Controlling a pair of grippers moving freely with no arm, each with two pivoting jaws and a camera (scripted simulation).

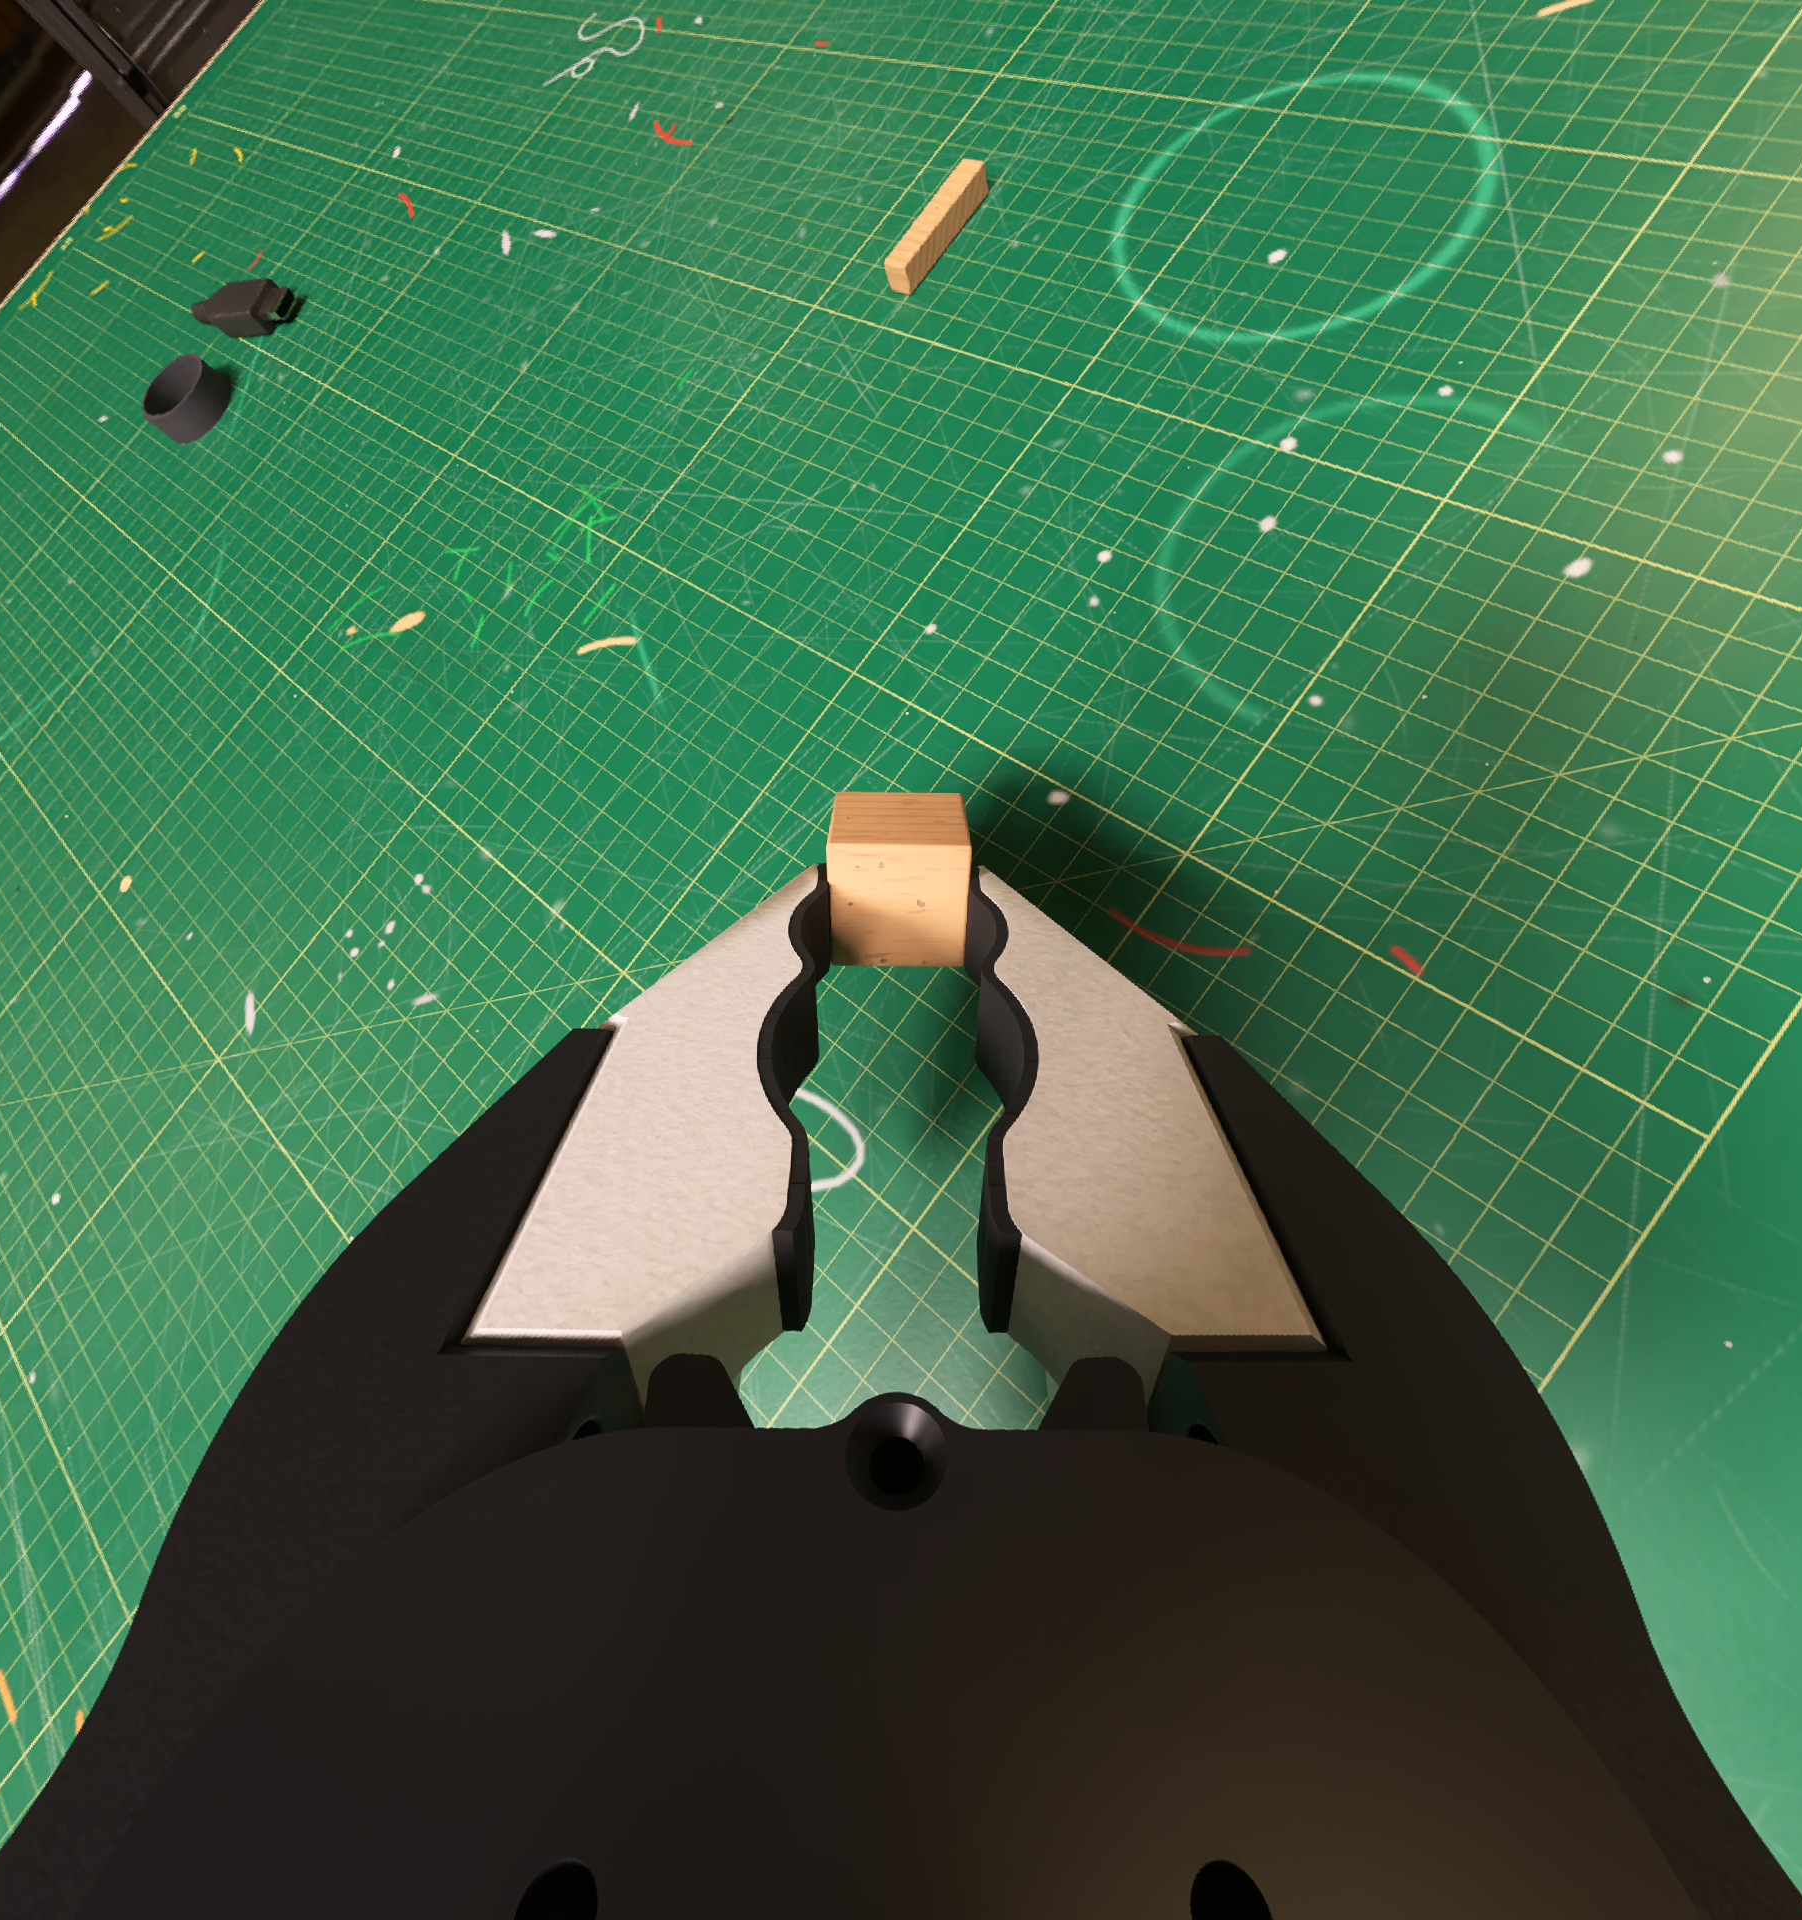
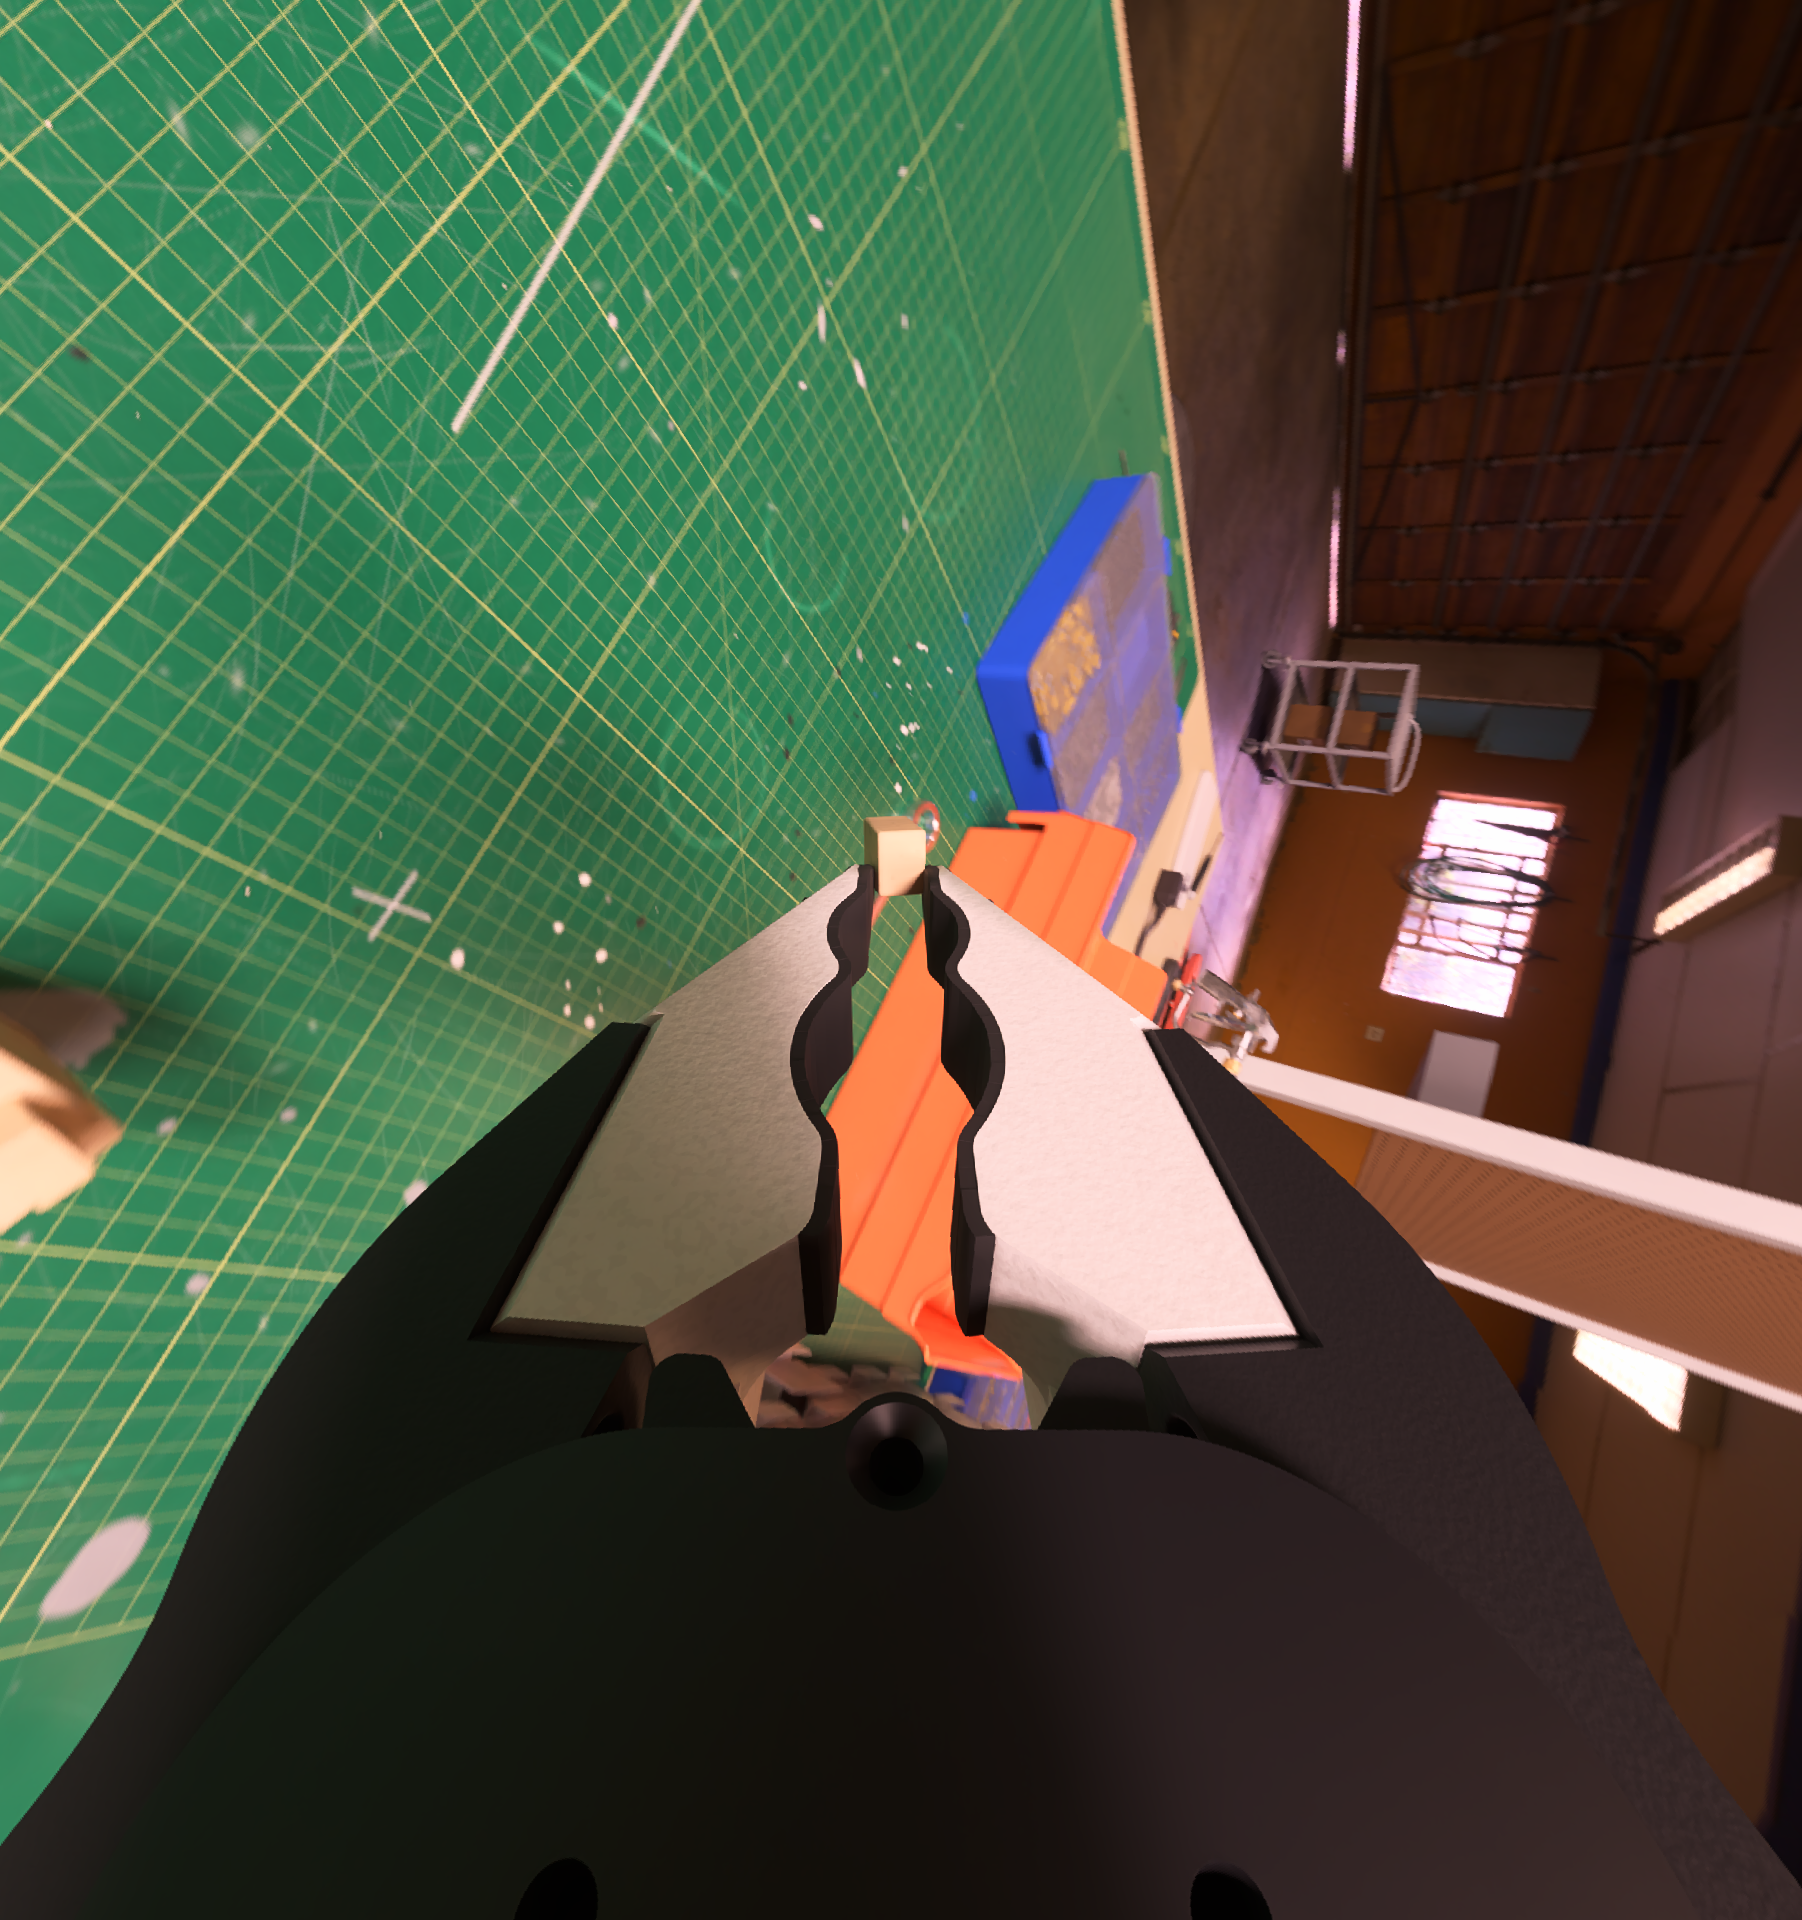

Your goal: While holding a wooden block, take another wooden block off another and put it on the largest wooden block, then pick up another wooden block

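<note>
My left gripper (image 1: 898, 914) is shut on a wooden cube (image 1: 898, 878) and holds it above the green cutting mat (image 1: 564, 727). A long thin wooden block (image 1: 936, 225) lies flat on the mat far ahead. My right gripper (image 2: 895, 878) is shut on a small wooden cube (image 2: 895, 854), raised and tilted over the mat (image 2: 357, 520). In the right wrist view, blurred wooden blocks (image 2: 3, 1122) sit at the left edge, one piece resting on a larger one.
Two small dark parts, a ring (image 1: 187, 397) and a clip-like piece (image 1: 242, 308), lie at the mat's far left. An orange tool (image 2: 1022, 935) and a blue parts case (image 2: 1094, 644) lie near the mat's edge ahead of the right gripper.
</note>
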